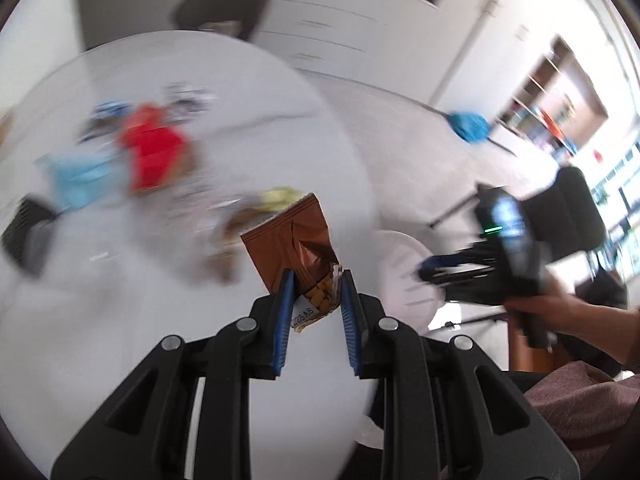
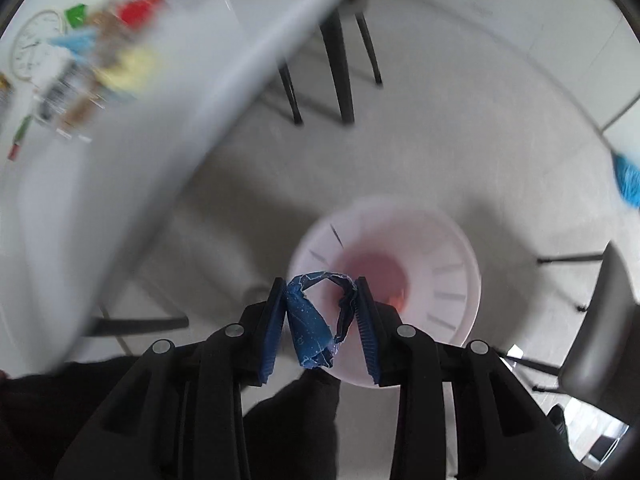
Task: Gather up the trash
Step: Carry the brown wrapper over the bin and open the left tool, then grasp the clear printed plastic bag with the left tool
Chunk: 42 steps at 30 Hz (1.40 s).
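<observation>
Surface: white table, edge running over a pale tiled floor. Room: white drawers, shelving, dark chairs. On the table, blurred: red wrapper, light blue packet, yellow wrapper, wall clock. Blue mop head on the floor. White bin beside the table. Left gripper: narrow, clamped on a brown snack wrapper above the table. Right gripper: narrow, blue crumpled wrapper between its pads, above the bin
</observation>
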Each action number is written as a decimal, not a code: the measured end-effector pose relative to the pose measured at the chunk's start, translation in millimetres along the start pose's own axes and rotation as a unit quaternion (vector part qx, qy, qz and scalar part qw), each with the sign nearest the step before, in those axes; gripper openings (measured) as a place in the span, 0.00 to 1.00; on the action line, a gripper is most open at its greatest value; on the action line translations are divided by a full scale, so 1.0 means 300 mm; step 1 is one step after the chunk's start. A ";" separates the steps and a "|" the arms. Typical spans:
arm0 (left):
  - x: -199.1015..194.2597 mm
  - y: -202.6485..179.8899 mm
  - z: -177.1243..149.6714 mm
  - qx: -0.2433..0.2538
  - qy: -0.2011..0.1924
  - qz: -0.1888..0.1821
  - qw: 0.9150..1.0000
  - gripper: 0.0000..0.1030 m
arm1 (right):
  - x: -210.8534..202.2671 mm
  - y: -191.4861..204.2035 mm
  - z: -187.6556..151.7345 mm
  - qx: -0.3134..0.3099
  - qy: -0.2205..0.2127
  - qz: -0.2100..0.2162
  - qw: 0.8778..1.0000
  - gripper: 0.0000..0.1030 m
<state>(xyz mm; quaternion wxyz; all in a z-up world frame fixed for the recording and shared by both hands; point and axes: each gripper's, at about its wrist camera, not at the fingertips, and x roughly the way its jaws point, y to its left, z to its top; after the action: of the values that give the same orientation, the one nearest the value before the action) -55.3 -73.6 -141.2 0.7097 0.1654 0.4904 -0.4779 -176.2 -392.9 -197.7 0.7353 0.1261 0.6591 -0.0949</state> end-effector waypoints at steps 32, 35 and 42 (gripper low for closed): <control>0.369 -0.491 0.219 -0.031 0.074 0.064 0.995 0.93 | -0.493 -0.490 -0.120 0.062 -0.147 -0.008 0.987 0.98; 0.181 -0.433 0.234 -0.073 0.021 0.105 0.992 0.93 | -0.582 -0.447 -0.086 0.045 -0.176 0.006 0.983 0.98; -0.090 -0.265 0.173 -0.158 -0.039 0.180 0.970 0.93 | -0.687 -0.280 0.007 -0.021 -0.212 0.014 0.977 0.98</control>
<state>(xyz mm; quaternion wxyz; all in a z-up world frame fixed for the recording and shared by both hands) -95.8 -135.0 -75.5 0.8195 0.1178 0.4943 -0.2649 -223.2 -478.8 2.1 0.8619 0.0972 0.4885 -0.0950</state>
